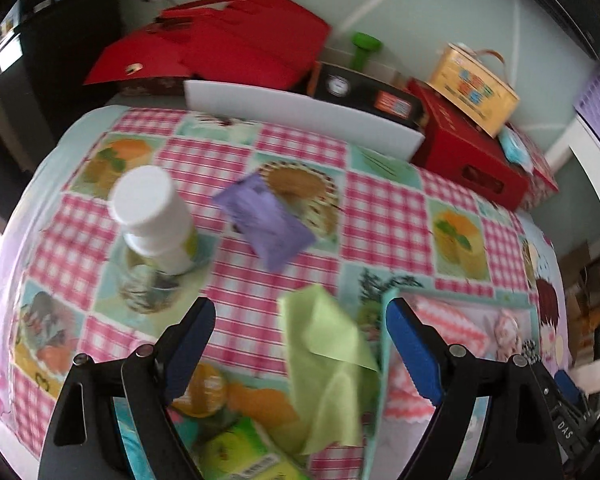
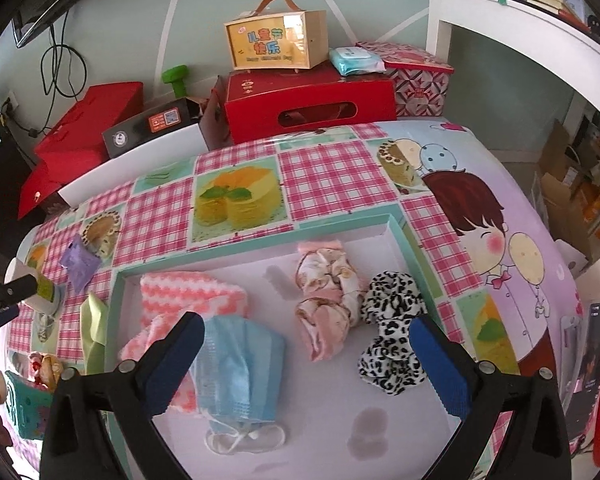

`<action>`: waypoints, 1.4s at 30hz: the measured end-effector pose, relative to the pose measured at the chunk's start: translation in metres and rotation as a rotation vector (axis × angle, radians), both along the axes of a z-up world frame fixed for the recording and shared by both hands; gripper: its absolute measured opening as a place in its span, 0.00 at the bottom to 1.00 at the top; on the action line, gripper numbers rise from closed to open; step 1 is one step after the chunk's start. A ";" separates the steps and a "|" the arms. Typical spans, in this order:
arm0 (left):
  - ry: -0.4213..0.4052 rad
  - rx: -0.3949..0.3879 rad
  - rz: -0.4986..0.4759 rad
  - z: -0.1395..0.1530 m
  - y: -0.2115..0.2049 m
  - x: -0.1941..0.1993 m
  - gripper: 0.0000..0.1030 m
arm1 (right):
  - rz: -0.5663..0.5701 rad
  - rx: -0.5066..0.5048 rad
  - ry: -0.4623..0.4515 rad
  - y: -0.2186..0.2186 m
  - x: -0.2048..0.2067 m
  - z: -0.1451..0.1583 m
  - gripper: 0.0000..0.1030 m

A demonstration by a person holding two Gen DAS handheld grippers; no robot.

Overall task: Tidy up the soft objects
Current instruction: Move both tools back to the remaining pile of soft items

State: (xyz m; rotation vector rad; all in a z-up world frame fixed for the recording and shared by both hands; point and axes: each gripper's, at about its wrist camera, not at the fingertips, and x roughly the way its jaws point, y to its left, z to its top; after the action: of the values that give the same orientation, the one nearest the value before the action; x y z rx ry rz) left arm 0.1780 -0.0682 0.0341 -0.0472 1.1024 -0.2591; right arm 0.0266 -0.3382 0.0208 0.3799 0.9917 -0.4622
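Lying inside the shallow white tray with a teal rim (image 2: 256, 240) are four soft things: a pale blue pleated face mask (image 2: 240, 368) with white ear loops at the near side, a pink-and-white zigzag knitted cloth (image 2: 188, 296) partly under it, a pink floral fabric bundle (image 2: 328, 300) in the middle, and a black-and-white leopard-print scrunchie (image 2: 392, 332) just beside that bundle on the right. The right tool (image 2: 306, 360) hovers above the tray with its blue-padded jaws spread wide and nothing gripped; the mask lies by its left pad, the scrunchie by its right. A light green cloth (image 1: 328, 364) lies crumpled on the tabletop (image 1: 384, 208), leaning against the tray's outer left wall. The left tool (image 1: 300, 344) stands over this cloth, its jaws also wide apart and empty, the cloth showing between them without either pad pressing on it. Farther out on the checked pink oilcloth rest a small purple foil packet (image 1: 264, 220) and an upright white plastic bottle with a white cap (image 1: 152, 216), near each other but apart. Along the far edge of the tabletop stand a red cardboard box with a cut-out handle (image 2: 308, 108), a yellow carry case with a brown strap (image 2: 276, 44) on top of it, and a flat black box (image 1: 364, 92).
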 end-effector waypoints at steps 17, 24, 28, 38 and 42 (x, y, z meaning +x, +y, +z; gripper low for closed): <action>0.009 0.088 0.213 -0.005 0.087 0.016 0.85 | 0.176 0.017 -0.008 0.074 0.041 0.002 1.00; 0.014 0.123 0.257 -0.006 0.106 0.017 0.85 | 0.283 0.029 -0.022 0.113 0.057 0.000 1.00; 0.021 0.152 0.272 -0.008 0.118 0.016 0.85 | 0.362 0.035 -0.027 0.138 0.067 -0.003 1.00; 0.096 0.196 0.257 -0.028 0.127 0.022 0.85 | 0.529 0.058 -0.020 0.191 0.088 -0.015 1.00; 0.106 0.181 0.251 -0.031 0.127 0.024 0.85 | 0.569 0.073 -0.016 0.200 0.093 -0.020 0.95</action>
State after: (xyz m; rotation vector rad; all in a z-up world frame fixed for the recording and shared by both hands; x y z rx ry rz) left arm 0.2024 0.0589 0.0034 -0.0376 1.2089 0.0699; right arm 0.1198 -0.1386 0.0003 0.1521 1.0508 0.0921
